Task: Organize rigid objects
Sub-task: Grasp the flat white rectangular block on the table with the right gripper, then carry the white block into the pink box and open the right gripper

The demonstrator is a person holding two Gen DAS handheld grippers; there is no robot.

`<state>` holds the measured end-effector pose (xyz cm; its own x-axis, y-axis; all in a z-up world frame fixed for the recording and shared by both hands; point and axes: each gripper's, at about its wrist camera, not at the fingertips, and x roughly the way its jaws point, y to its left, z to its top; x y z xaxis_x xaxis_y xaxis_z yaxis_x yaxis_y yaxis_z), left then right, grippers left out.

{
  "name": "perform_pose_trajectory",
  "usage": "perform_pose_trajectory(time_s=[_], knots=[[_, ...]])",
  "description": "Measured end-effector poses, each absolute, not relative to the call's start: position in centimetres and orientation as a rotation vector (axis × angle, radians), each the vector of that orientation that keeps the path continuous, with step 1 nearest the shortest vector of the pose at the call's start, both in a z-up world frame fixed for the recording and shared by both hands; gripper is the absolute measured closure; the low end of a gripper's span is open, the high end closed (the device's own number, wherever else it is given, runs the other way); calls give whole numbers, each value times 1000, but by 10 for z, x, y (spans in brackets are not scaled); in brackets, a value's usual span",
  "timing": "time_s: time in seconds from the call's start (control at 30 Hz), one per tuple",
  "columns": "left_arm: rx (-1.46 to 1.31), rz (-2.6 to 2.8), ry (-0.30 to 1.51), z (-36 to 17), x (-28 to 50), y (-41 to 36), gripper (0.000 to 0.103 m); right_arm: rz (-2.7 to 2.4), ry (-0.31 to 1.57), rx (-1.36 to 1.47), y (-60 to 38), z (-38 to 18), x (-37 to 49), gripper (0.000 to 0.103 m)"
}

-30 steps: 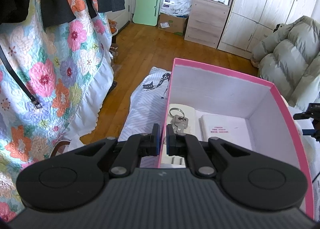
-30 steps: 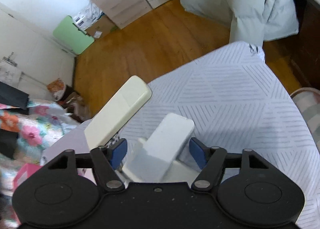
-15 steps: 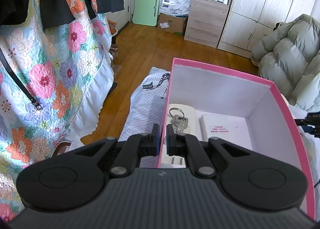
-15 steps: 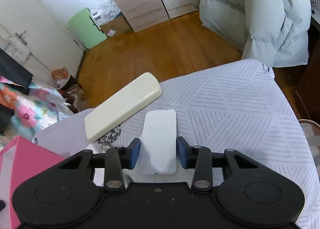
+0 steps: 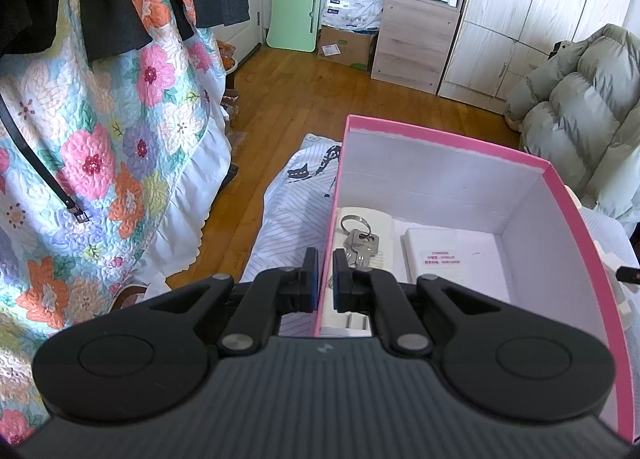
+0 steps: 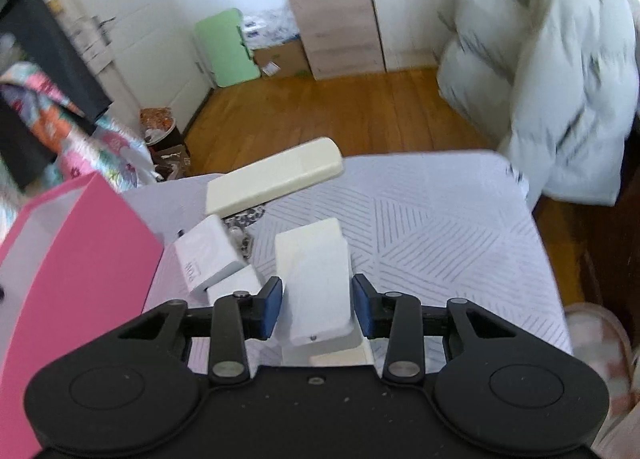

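Beside the pink box [image 6: 76, 259], on the striped bedspread [image 6: 440, 227], right gripper [image 6: 318, 309] fingers pinch a white block [image 6: 316, 283]; wood floor beyond the bed edge. Left gripper [image 5: 326, 279] fingers clamp the box's wall, keys [image 5: 360, 243] inside.
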<state>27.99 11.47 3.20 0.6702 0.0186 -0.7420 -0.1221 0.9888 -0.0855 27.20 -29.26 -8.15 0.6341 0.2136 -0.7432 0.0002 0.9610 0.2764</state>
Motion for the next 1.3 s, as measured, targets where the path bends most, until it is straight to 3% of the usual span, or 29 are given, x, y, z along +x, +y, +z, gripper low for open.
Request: perform_pose_trajectory(time_s=[0.27,0.3,0.33,0.37,0.43,0.53,0.57,0.97,1.17,1.3], knots=[[-131,78,833,32,280,114,98,163,923,79,-266,-85,248,58],[-128,79,833,31,281,113,98,163,922,51,-263,-84,246,54],[-126,79,834,31,281,114,98,162,921,23,-259,-84,246,40],[-126,78,834,30,281,113,98,162,919,5,-255,-85,245,36],[-129,79,833,31,281,113,98,160,892,-30,-250,-88,244,36],[-136,77,833,30,281,112,98,130,837,-152,-240,-94,242,58],[-134,77,834,29,281,111,98,129,829,-182,-238,-94,241,59],[-127,81,834,28,280,109,98,203,726,-26,-235,-61,197,59],[-149,86,833,29,279,113,98,454,649,86,-191,5,194,59],[-170,88,832,30,279,117,98,649,728,152,-139,28,207,59]])
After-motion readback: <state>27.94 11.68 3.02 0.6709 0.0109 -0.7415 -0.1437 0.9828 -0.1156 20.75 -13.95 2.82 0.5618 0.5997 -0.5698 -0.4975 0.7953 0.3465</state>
